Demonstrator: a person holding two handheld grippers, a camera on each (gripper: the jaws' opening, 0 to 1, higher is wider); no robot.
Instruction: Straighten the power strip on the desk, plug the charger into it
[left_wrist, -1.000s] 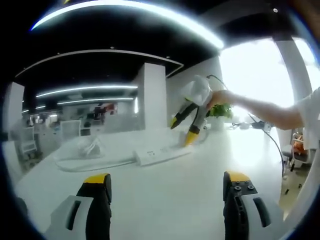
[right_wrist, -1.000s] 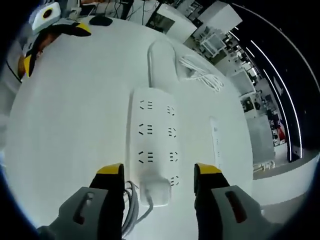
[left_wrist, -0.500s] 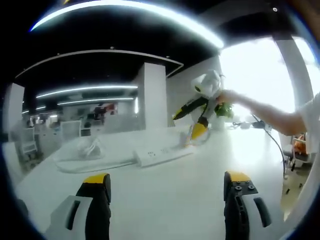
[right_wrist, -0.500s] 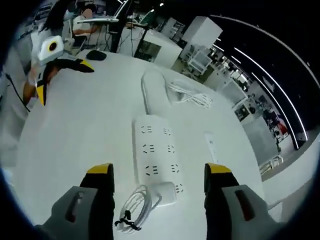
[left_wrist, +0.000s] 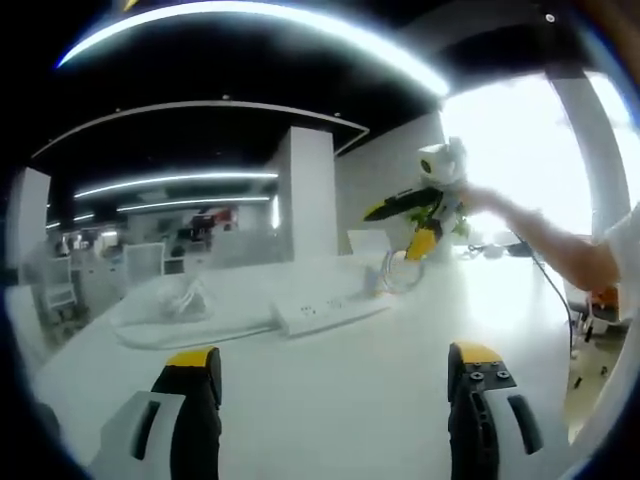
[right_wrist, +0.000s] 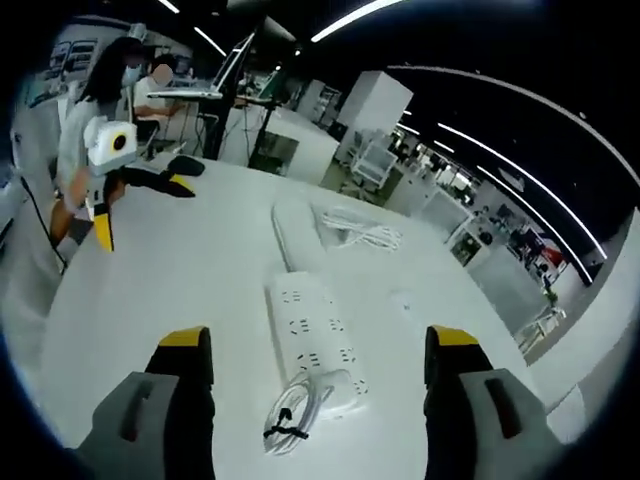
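The white power strip (right_wrist: 308, 333) lies flat on the white desk (right_wrist: 180, 290), running away from me between my right gripper's (right_wrist: 318, 345) open jaws, which hover above it. A white charger block (right_wrist: 338, 386) sits on the strip's near end, its coiled cable (right_wrist: 290, 420) beside it; whether its pins are in I cannot tell. From the left gripper view the strip (left_wrist: 330, 308) lies across the desk's middle, with the right gripper (left_wrist: 400, 228) raised in the air beyond its right end. My left gripper (left_wrist: 335, 365) stands open and holds nothing; it also appears at the desk's far left (right_wrist: 140, 210).
The strip's thick cord (right_wrist: 288, 232) curves away to the far side, next to a loose bundle of white cable (right_wrist: 355, 230). A small white round object (right_wrist: 403, 300) lies right of the strip. A black mouse (right_wrist: 185, 165) sits near the far edge. A person works at a laptop (right_wrist: 215, 85) beyond.
My right gripper has lifted up and back from the strip, its jaws a little wider, so the charger and cable now lie lower in its view. The left gripper has stayed put.
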